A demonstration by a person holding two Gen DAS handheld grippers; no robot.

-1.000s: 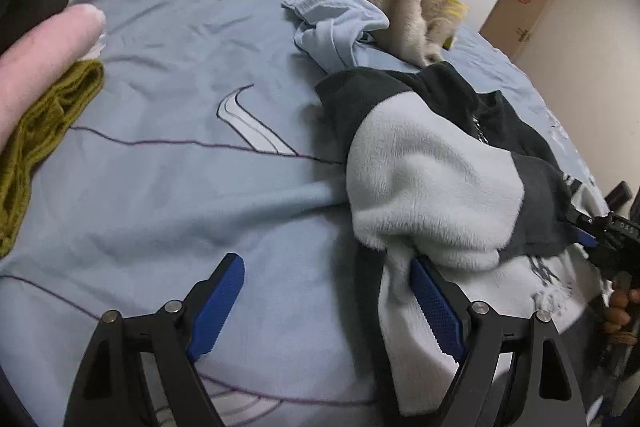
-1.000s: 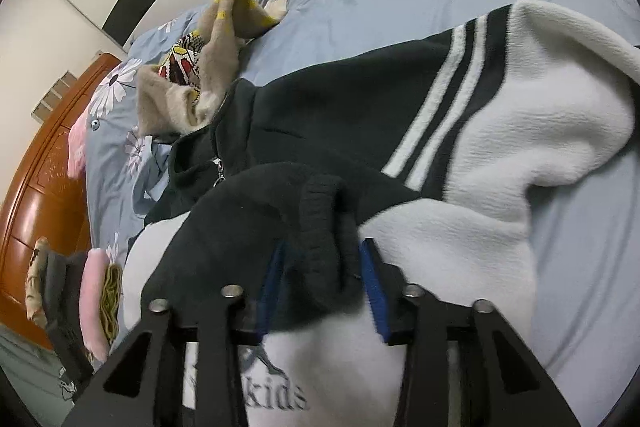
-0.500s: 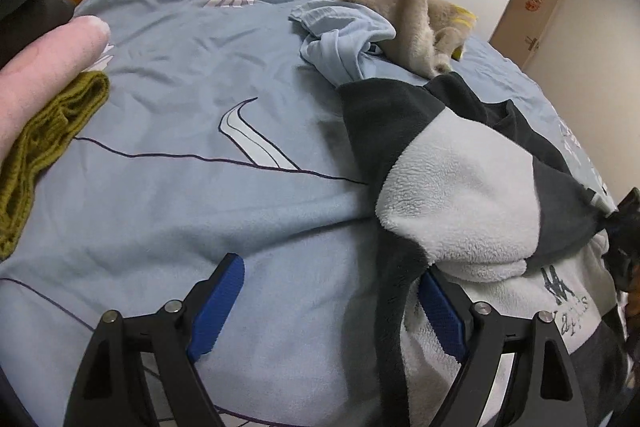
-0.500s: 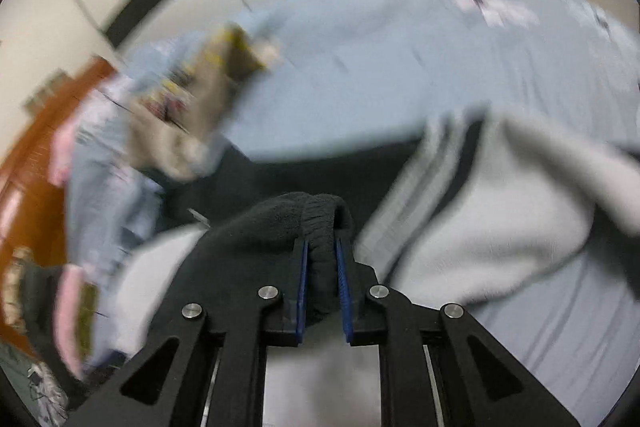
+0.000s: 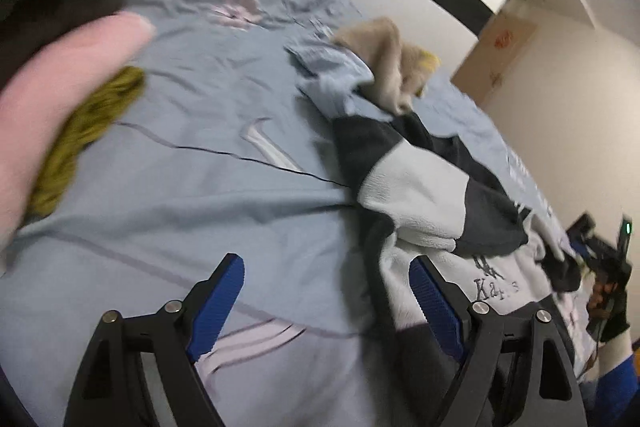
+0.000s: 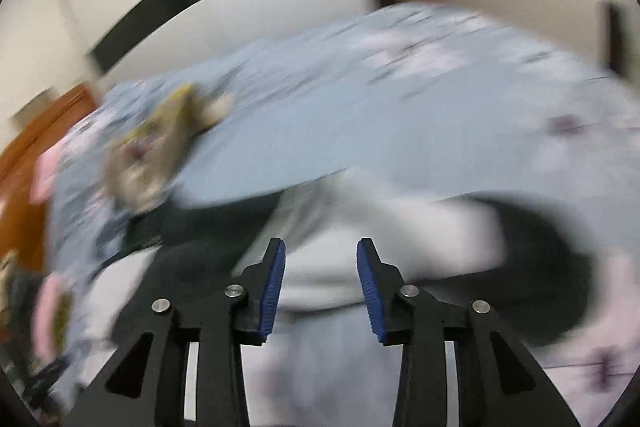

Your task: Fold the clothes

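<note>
Fleece in black and pale grey, the jacket (image 5: 416,187) lay crumpled toward the right edge of the bed (image 5: 208,195), one sleeve thrown across its chest above the printed lettering. My right gripper (image 6: 320,279) had been pinching that sleeve's dark cuff half a second earlier; its jaws had just been opening, and now they stood apart with nothing between the blue pads, the cuff lying off to the right on the cover. I judged that the sleeve fold was laid down and the next fold could begin. My left gripper (image 5: 326,299) hung wide open over the near edge of the bed, holding nothing, its right finger just beside the jacket's side seam, which put it well for taking the hem.

Further up the bed a beige garment (image 5: 390,67) sat piled on a light blue one (image 5: 332,79), both unfolded. At the left edge lay pink (image 5: 60,99) and olive (image 5: 86,131) pieces. Beyond the flowered cover stood pale walls with a black band; the right view was badly smeared.
</note>
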